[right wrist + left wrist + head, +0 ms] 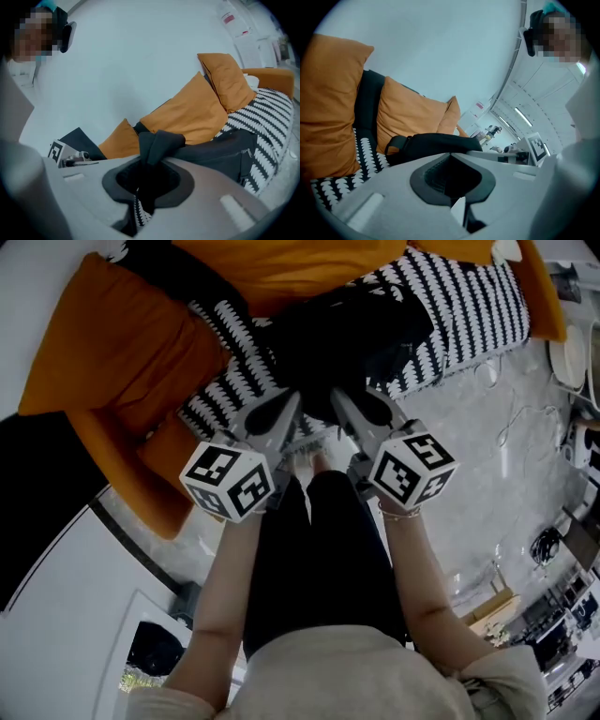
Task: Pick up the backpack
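Note:
The black backpack (pixel 349 334) lies on a sofa's black-and-white patterned cover (pixel 469 306), in the upper middle of the head view. My left gripper (pixel 286 416) and right gripper (pixel 349 411) both reach its near edge, side by side. In the right gripper view, a folded black piece of the backpack (pixel 159 140) sticks up from between the jaws of the right gripper (pixel 147 168), which is shut on it. In the left gripper view the left gripper (pixel 451 164) is closed with dark fabric in its pads, and the backpack (pixel 436 143) stretches out just beyond.
Orange cushions (pixel 131 334) lean along the sofa's back and left side. A pale marbled floor (pixel 506 512) with thin cables spreads to the right. My black-clad legs (pixel 319 559) stand close under the grippers. Shelves with clutter (pixel 562 624) fill the lower right.

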A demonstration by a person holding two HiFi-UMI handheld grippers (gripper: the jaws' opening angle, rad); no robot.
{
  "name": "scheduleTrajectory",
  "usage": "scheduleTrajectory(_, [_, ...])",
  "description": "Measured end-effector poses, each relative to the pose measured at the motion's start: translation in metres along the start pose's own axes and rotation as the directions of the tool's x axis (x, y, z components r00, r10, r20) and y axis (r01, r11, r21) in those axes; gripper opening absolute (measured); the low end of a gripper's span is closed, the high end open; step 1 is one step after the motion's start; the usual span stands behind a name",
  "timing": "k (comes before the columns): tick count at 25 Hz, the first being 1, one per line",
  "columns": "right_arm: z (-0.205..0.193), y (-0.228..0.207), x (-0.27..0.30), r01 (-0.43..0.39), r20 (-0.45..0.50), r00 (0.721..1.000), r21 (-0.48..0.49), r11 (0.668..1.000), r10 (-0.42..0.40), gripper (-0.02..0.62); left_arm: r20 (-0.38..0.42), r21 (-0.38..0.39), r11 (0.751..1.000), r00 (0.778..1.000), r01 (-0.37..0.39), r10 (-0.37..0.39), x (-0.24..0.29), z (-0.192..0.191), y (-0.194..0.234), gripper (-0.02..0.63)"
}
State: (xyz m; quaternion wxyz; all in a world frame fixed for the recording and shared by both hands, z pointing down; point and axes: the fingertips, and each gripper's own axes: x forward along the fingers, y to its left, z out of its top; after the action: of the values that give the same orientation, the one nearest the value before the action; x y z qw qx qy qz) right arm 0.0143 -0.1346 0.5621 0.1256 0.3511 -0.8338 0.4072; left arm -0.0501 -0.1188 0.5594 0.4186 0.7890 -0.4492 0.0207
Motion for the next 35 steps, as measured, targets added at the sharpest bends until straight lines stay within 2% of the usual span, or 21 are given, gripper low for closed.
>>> scheduleTrajectory(7, [0.051, 0.027, -0.038, 0.005, 0.114, 0.993, 0.011, 1.000, -0.006, 0.051, 0.000, 0.076, 0.995, 0.998, 0.065, -0.065, -0.022, 0.039, -0.044, 0.008])
scheduleTrajectory(11, [0.074, 0.034, -0.060, 0.006, 0.182, 0.983, 0.014, 1.000, -0.008, 0.051, 0.016, 0.094, 0.991, 0.996, 0.091, -0.093, -0.031, 0.058, -0.068, 0.008])
scheduleTrajectory(19, [0.134, 0.079, -0.102, -0.100, 0.302, 0.949, 0.035, 0.994, 0.085, 0.051, 0.101, 0.155, 0.982, 0.987, 0.106, -0.122, -0.052, 0.111, -0.109, 0.008])
scheduleTrajectory(22, [0.155, 0.101, -0.122, -0.137, 0.367, 0.925, 0.071, 0.988, 0.102, 0.051, 0.178, 0.136, 0.983, 0.973, 0.125, -0.149, -0.068, 0.139, -0.127, 0.008])
scheduleTrajectory(25, [0.183, 0.127, -0.143, -0.187, 0.435, 0.888, 0.050, 0.981, 0.147, 0.051, 0.228, 0.154, 0.974, 0.953, 0.168, -0.201, -0.082, 0.169, -0.153, 0.008])
scheduleTrajectory(28, [0.207, 0.152, -0.163, -0.227, 0.488, 0.853, 0.023, 0.974, 0.187, 0.051, 0.255, 0.194, 0.960, 0.935, 0.201, -0.247, -0.096, 0.193, -0.180, 0.008])
scheduleTrajectory(35, [0.240, 0.191, -0.197, -0.272, 0.553, 0.796, -0.035, 0.962, 0.246, 0.051, 0.309, 0.233, 0.938, 0.895, 0.257, -0.322, -0.121, 0.227, -0.221, 0.008])
